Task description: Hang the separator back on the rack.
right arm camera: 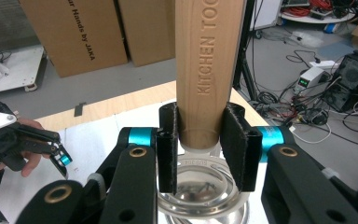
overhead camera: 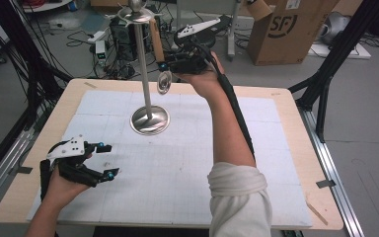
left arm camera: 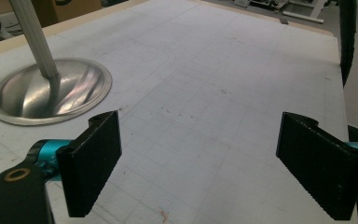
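Note:
A kitchen tool with a wooden handle (overhead camera: 156, 39) (right arm camera: 209, 56) and a round shiny metal head (overhead camera: 164, 82) (right arm camera: 199, 189) hangs upright, head down, above the far side of the table. My right gripper (overhead camera: 169, 65) (right arm camera: 201, 119) is shut on the handle's lower end, just above the head. Beside it stands a tall metal stand: pole (overhead camera: 142, 64) (left arm camera: 33, 39), dished base (overhead camera: 149, 120) (left arm camera: 51, 91) and a small top disc (overhead camera: 137, 14). The handle's top reaches close to that disc. My left gripper (overhead camera: 109, 160) (left arm camera: 200, 163) rests low at the near left, open, nothing between its jaws.
A white gridded mat (overhead camera: 177, 163) covers the wooden table (overhead camera: 296, 148). Behind the table lie cables, electronics (overhead camera: 121, 37) and a cardboard box (overhead camera: 288, 29). Black frame legs (overhead camera: 325, 74) stand at the right and left edges. My right forearm crosses the middle of the mat.

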Demonstrator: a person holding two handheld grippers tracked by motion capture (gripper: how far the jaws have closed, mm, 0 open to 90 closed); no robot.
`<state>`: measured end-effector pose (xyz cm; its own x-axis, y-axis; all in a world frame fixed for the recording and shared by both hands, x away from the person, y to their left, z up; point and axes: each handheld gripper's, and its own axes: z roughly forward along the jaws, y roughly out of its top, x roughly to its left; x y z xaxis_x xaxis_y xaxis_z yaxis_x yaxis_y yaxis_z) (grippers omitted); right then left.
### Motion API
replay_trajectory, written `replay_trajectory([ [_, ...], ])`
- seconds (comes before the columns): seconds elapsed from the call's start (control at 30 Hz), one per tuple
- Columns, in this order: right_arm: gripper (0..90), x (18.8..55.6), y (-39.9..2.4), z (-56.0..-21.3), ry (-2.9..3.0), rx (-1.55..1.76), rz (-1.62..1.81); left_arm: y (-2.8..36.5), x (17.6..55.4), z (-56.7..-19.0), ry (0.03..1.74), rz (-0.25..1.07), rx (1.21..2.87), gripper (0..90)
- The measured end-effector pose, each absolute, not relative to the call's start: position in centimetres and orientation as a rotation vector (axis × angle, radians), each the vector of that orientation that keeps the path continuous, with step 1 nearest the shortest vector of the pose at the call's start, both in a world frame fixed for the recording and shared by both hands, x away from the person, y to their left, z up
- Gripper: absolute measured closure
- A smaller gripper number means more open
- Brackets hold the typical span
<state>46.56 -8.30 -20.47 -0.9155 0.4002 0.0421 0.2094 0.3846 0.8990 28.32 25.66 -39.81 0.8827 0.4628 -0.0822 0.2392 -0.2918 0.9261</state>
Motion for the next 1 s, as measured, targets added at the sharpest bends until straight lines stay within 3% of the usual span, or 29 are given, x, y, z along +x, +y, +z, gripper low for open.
replay_trajectory([
  [0.4,66.7,46.7,-7.4,-20.7,2.454,0.535,1.536,26.0,28.3,-39.8,0.525,0.236,1.879,14.6],
  [0.73,52.8,46.2,-7.9,-20.4,2.457,0.564,1.522,25.9,28.3,-39.8,0.519,0.235,1.883,14.6],
  [1.0,49.6,45.1,-8.5,-19.6,2.462,0.540,1.500,25.9,28.3,-39.8,0.520,0.239,1.883,14.6],
])
